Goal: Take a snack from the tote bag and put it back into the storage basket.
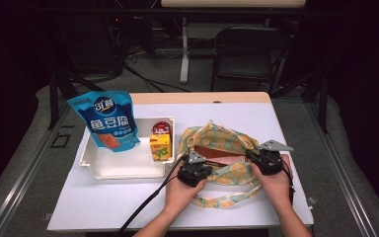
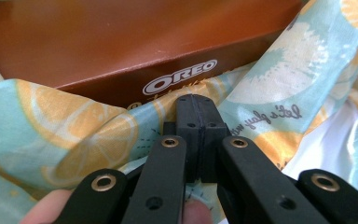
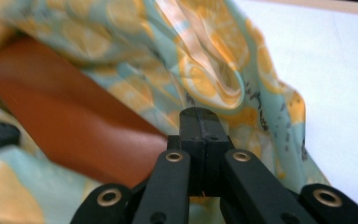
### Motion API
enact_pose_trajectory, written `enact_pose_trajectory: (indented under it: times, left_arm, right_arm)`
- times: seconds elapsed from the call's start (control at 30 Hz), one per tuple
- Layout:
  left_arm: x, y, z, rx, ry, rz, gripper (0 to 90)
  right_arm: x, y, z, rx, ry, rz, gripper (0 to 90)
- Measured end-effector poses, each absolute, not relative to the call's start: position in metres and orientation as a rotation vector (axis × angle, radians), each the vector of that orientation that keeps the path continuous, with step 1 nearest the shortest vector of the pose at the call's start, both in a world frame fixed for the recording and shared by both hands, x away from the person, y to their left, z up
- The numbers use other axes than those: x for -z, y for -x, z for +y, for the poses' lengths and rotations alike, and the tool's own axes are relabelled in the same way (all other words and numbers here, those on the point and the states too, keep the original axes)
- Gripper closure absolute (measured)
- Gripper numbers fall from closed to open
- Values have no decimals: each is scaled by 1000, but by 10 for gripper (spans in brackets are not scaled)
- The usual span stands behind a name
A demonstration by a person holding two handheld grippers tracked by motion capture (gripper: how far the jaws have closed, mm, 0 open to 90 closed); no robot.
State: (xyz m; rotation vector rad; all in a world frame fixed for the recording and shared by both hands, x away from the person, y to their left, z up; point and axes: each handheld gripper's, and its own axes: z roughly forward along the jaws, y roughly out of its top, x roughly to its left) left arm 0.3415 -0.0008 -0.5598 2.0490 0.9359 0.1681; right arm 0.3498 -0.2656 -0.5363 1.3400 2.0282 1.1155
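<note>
Both sets of jaws are closed, apparently pinching the lemon-print bag (image 1: pixel 217 143) rim: left gripper (image 1: pixel 194 170) near-left, right gripper (image 1: pixel 266 159) right. The Oreo box (image 2: pixel 121 42) lies between them, long axis spanning gripper to gripper.

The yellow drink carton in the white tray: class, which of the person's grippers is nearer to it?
Left. The left gripper sits just right of the yellow drink carton, clamped on the lemon-print bag; the right gripper holds the bag's far side.

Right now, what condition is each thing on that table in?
Lemon-print bag: mouth open, both edges pinched.
Oreo box: closed, lying inside the bag.
Left gripper: shut on the bag.
Right gripper: shut on the bag.
Blue snack pouch: sealed, leaning in the white tray.
Yellow drink carton: upright.
</note>
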Motion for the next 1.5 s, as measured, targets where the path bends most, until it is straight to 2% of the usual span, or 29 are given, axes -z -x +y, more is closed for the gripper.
enact_pose_trajectory:
  times: [0.3, 0.5, 0.7, 0.97, 1.13, 1.5]
  left_arm:
    - [565, -339, 2, -221, -2116, 953, 900]
    - [554, -334, 15, -197, -2051, 953, 900]
    - [534, -325, 10, -148, -1983, 863, 872]
    - [547, -330, -9, -138, -2038, 908, 880]
    - [552, -337, -11, -180, -2039, 972, 888]
    - [550, -352, -10, -194, -2035, 1000, 900]
  right_arm:
    - [563, -340, -284, -995, -1454, 2029, 900]
    - [547, -328, -289, -1121, -1415, 1992, 900]
    - [525, -313, -277, -1230, -1302, 1989, 900]
    - [523, -338, -270, -1236, -1308, 2012, 900]
    - [529, -357, -265, -1206, -1302, 2054, 900]
    - [530, -350, -270, -1173, -1286, 2082, 900]
